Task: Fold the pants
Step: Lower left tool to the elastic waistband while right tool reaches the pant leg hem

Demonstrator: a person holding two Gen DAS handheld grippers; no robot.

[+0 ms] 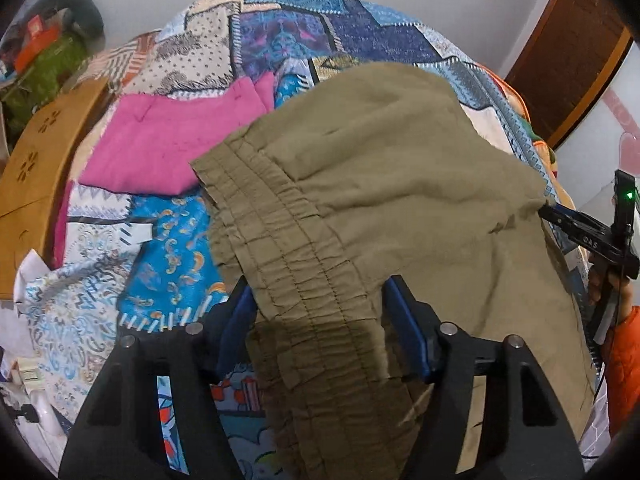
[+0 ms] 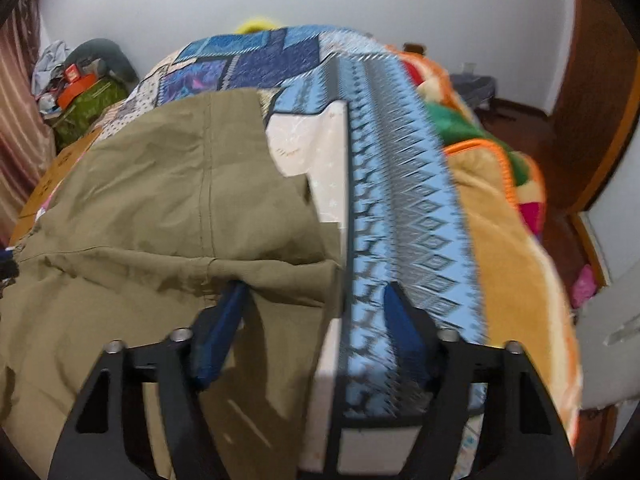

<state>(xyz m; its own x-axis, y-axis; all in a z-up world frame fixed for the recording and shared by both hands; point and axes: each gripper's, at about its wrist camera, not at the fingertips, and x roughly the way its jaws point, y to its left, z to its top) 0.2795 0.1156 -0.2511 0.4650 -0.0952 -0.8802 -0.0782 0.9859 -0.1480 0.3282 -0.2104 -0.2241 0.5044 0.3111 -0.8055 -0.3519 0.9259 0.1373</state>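
Note:
Khaki pants (image 1: 400, 168) lie spread on a patchwork bedspread (image 1: 288, 28). Their gathered elastic waistband (image 1: 280, 248) runs diagonally down between the jaws of my left gripper (image 1: 316, 288), which stand wide apart and are open. In the right wrist view the pants (image 2: 160, 184) fill the left half. My right gripper (image 2: 315, 292) is open and straddles the cloth's right edge, with its left finger (image 2: 224, 320) tucked under a fold. In the left wrist view a finger of the right gripper (image 1: 568, 220) touches the puckered edge of the pants.
A folded pink garment (image 1: 168, 148) lies beyond the waistband to the left. A wooden bed end (image 1: 36, 172) borders the bed on the left. An orange and green blanket (image 2: 512, 260) lies along the right side. A person's orange sleeve (image 1: 624, 360) shows at the far right.

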